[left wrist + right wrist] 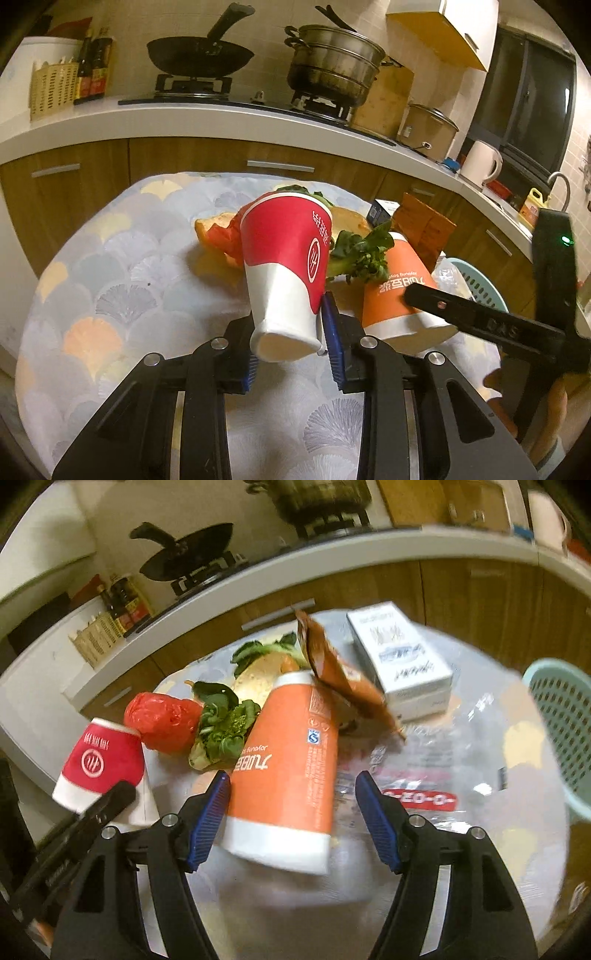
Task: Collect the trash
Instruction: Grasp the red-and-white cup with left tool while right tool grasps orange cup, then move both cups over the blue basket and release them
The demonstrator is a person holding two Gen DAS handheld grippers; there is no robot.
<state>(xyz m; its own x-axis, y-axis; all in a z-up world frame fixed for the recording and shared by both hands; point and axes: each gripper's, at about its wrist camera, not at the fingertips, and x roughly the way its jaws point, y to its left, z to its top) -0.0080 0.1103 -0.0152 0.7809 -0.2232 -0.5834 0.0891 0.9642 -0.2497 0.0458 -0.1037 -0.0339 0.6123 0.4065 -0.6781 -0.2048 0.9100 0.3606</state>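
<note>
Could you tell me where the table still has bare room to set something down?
The patterned tablecloth lies bare to the left of the red-and-white paper cup held by the left gripper. Around the orange paper cup, leafy greens and white carton box it is crowded.

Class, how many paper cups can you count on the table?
2. The red cup sits gripped in the left gripper; the orange cup lies between the open right gripper fingers. Others may be hidden.

The left gripper (291, 354) reaches forward, its blue-padded fingers (334, 354) closed in on the base of a red-and-white cup (284, 266). Beside it the right gripper (291, 816) stretches out at the same level, jaws spread wide around an orange cup (288, 771), pads (210, 816) not pressing it
</note>
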